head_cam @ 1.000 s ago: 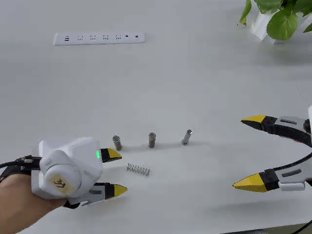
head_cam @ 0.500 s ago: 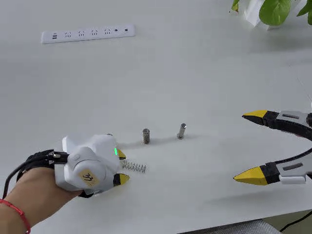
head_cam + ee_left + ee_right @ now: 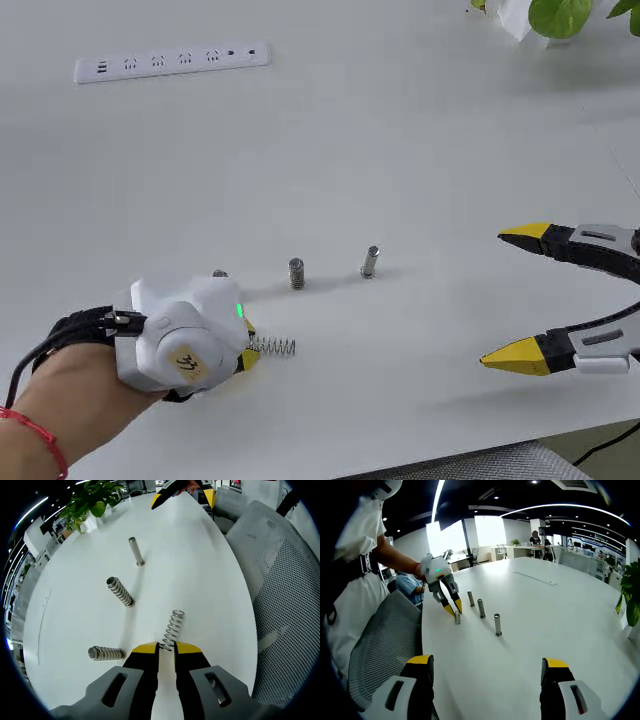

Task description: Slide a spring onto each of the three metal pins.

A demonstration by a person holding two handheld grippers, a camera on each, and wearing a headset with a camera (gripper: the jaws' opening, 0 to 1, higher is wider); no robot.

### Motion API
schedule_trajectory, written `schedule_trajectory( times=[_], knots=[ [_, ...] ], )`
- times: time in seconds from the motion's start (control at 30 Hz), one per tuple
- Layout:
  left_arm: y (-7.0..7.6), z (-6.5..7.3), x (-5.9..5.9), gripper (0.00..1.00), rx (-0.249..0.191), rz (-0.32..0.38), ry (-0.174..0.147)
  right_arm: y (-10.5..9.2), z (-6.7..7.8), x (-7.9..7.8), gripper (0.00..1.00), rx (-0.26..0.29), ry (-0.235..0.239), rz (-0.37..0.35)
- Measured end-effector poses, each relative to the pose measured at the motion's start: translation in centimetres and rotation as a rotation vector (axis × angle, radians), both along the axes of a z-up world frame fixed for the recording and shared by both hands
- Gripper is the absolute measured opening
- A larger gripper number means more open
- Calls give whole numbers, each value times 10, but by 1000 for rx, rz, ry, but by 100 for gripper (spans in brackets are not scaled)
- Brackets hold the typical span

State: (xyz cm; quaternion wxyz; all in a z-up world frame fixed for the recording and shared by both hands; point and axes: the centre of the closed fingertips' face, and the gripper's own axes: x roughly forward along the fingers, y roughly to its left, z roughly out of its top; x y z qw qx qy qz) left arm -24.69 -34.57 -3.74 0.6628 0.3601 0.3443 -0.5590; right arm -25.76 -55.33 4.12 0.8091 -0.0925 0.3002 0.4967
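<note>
The left tongs (image 3: pixel 166 648) are almost together, pinching the near end of the loose spring (image 3: pixel 171 627). The spring lies flat on the table (image 3: pixel 200 570) at lower centre of the left gripper view. A first covered pin (image 3: pixel 106 653) sits lower left and a second covered pin (image 3: pixel 120 591) centre left, each already wearing a spring. The bare pin (image 3: pixel 135 551) stands at upper centre. This looks like the pickup of the last spring. Next it likely needs lifting, turning upright and lining up over that pin. The left hand (image 3: pixel 72 388) sits low at lower left of the head view, wrist level. The right tongs (image 3: pixel 517 295) hang wide apart at the right edge, holding nothing.
</note>
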Motion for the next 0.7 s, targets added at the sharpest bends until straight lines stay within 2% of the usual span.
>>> schedule_trajectory(
  times=[0.37,0.7],
  knots=[
    [0,0,-2,8,4,9,6,2,1,0,89,1,2,2],
    [-2,2,-7,7,-31,28,30,7,2,0,89,1,3,9]
  ],
)
